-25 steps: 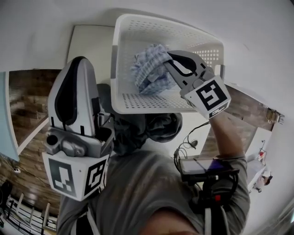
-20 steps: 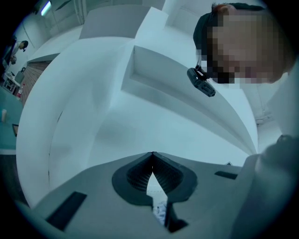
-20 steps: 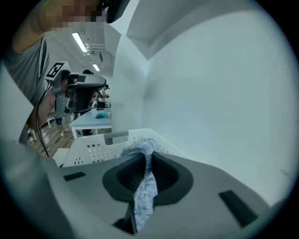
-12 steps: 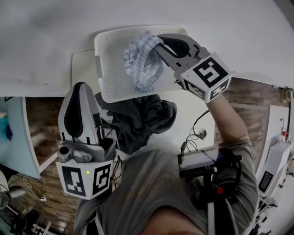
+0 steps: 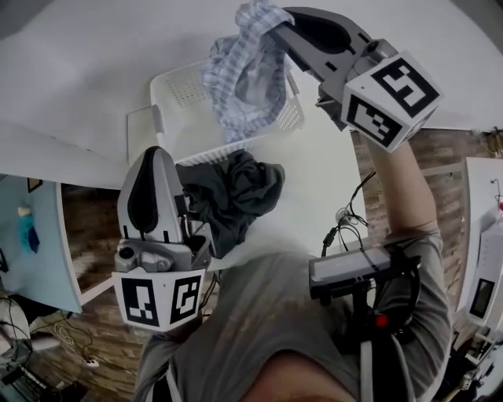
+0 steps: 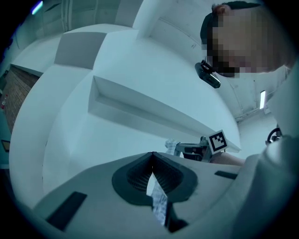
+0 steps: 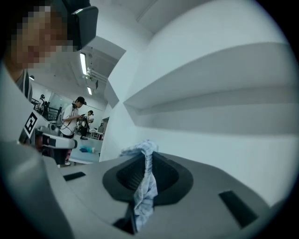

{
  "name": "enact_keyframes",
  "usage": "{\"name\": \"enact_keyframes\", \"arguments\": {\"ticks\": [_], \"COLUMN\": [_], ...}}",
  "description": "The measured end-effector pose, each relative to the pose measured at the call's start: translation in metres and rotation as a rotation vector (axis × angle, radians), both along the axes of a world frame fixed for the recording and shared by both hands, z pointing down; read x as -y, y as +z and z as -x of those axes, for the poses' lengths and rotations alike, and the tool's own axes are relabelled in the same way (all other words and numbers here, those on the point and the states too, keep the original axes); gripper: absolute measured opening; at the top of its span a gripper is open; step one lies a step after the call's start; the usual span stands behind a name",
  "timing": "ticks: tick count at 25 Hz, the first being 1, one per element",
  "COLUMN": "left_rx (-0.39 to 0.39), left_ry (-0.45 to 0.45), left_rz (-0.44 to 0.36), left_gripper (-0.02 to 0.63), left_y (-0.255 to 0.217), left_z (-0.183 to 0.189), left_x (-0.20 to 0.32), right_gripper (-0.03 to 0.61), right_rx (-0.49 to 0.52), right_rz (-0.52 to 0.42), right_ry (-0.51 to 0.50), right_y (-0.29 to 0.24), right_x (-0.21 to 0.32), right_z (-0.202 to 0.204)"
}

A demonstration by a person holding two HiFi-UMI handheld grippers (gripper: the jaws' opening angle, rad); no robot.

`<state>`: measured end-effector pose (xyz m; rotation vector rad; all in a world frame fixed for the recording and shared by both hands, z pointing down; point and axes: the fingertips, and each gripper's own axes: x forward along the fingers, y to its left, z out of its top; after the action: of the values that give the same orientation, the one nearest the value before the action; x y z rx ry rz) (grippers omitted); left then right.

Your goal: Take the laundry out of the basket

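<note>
My right gripper point(image 5: 275, 23) is raised high and shut on a blue-and-white checked cloth point(image 5: 244, 71), which hangs over the white perforated laundry basket point(image 5: 177, 86). In the right gripper view the same cloth point(image 7: 142, 186) is bunched between the pads and pokes out past the tips of that gripper point(image 7: 148, 156). A dark grey garment point(image 5: 240, 192) lies crumpled on the white table just in front of the basket. My left gripper point(image 5: 155, 151) hovers to the left of that garment, shut, and no garment shows in it. In the left gripper view its tips point(image 6: 152, 154) meet.
The white table point(image 5: 330, 180) carries the basket and the garment; a flat white board point(image 5: 140, 126) lies at the basket's left. Cables point(image 5: 346, 216) trail off the table's near edge. A brick-patterned floor point(image 5: 86, 235) lies on both sides. People stand far off point(image 7: 74, 114).
My right gripper has risen with the checked cloth, lifting it from inside the basket to well above its rim. The left gripper has moved up and stays shut.
</note>
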<state>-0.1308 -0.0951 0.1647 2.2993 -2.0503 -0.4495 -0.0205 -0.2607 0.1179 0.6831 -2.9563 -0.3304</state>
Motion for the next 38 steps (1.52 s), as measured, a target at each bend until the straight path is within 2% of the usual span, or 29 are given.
{"name": "enact_keyframes", "arguments": {"ticks": [3, 7, 12, 16, 27, 33, 38], "left_rx": [0.012, 0.019, 0.048, 0.049, 0.065, 0.066, 0.072], "left_ry": [0.012, 0.015, 0.038, 0.048, 0.083, 0.092, 0.084], "left_rz": [-0.015, -0.03, -0.068, -0.074, -0.064, -0.064, -0.059], "left_gripper": [0.009, 0.009, 0.009, 0.009, 0.009, 0.009, 0.009], "left_y": [-0.006, -0.005, -0.025, -0.028, -0.024, -0.024, -0.024], "left_z": [-0.019, -0.023, -0.069, -0.088, -0.124, -0.131, -0.13], "left_x": [-0.01, -0.022, -0.048, -0.064, -0.095, -0.097, -0.093], "right_gripper": [0.043, 0.043, 0.043, 0.043, 0.043, 0.044, 0.044], "right_rx": [0.051, 0.101, 0.15, 0.168, 0.055, -0.02, -0.034], "right_rz": [-0.055, -0.106, -0.195, -0.206, -0.099, -0.016, 0.105], "right_ry": [0.007, 0.013, 0.034, 0.064, 0.134, 0.151, 0.177], "right_y": [-0.04, -0.072, -0.122, -0.131, -0.019, 0.054, 0.132], "right_x": [-0.022, -0.049, -0.095, -0.119, -0.171, -0.177, -0.171], "right_z": [-0.025, -0.044, -0.109, -0.145, -0.203, -0.198, -0.18]}}
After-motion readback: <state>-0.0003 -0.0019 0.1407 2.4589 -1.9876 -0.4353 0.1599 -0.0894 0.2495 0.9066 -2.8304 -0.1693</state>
